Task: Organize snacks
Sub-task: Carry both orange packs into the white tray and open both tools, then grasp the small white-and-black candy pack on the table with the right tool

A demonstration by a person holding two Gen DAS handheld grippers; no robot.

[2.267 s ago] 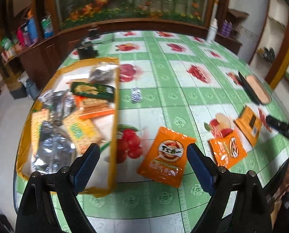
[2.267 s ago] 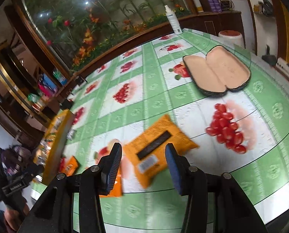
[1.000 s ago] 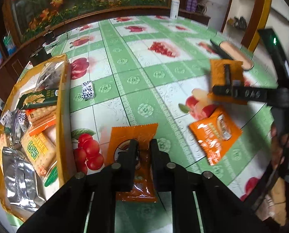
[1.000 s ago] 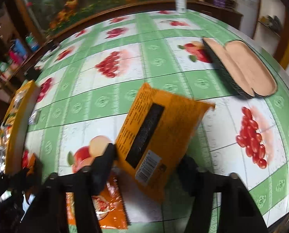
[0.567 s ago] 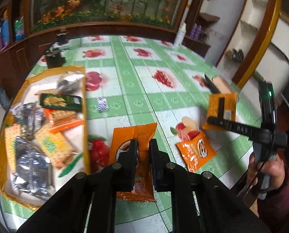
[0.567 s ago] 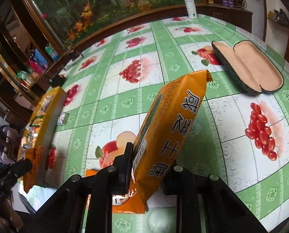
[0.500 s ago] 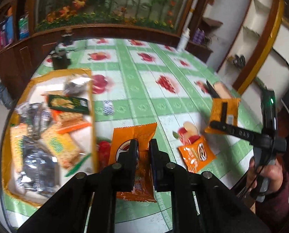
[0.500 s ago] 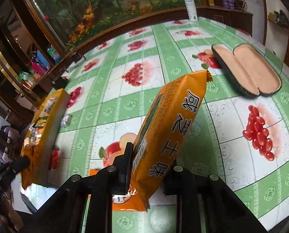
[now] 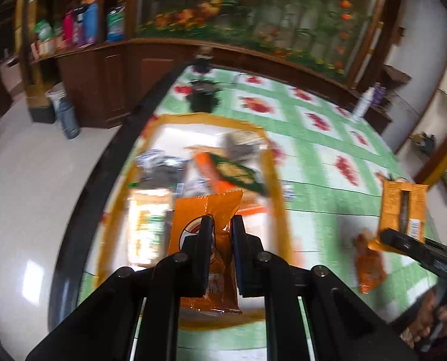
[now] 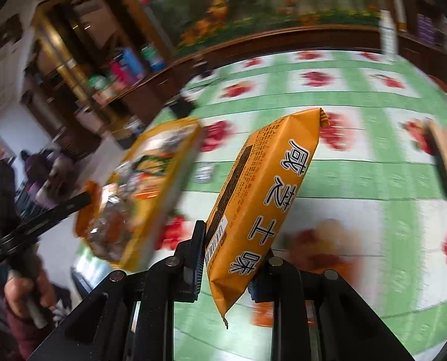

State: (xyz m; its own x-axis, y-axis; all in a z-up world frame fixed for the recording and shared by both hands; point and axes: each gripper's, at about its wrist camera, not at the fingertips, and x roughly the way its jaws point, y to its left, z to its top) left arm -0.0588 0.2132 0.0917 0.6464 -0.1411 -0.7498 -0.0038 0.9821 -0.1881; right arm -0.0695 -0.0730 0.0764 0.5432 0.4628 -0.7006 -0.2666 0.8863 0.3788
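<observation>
My left gripper (image 9: pixel 220 234) is shut on an orange snack packet (image 9: pixel 205 210) and holds it over the near half of the yellow-rimmed tray (image 9: pixel 276 180), which holds several snacks. My right gripper (image 10: pixel 228 240) is shut on a yellow biscuit pack (image 10: pixel 268 198) with black characters, held upright above the green tablecloth. That pack also shows at the right of the left wrist view (image 9: pixel 404 207). A second orange packet (image 9: pixel 369 266) lies on the cloth below it. The tray shows in the right wrist view (image 10: pixel 163 189) at left.
A small black-and-white wrapped sweet (image 10: pixel 204 173) lies on the cloth beside the tray. An open glasses case (image 10: pixel 446 156) sits at the right. A dark object (image 9: pixel 202 99) stands at the table's far end. The table edge drops to the floor on the left.
My left gripper has carried the orange packet leftward to over the tray. My right gripper has swung left with the yellow pack, toward the tray. Both views are motion-blurred.
</observation>
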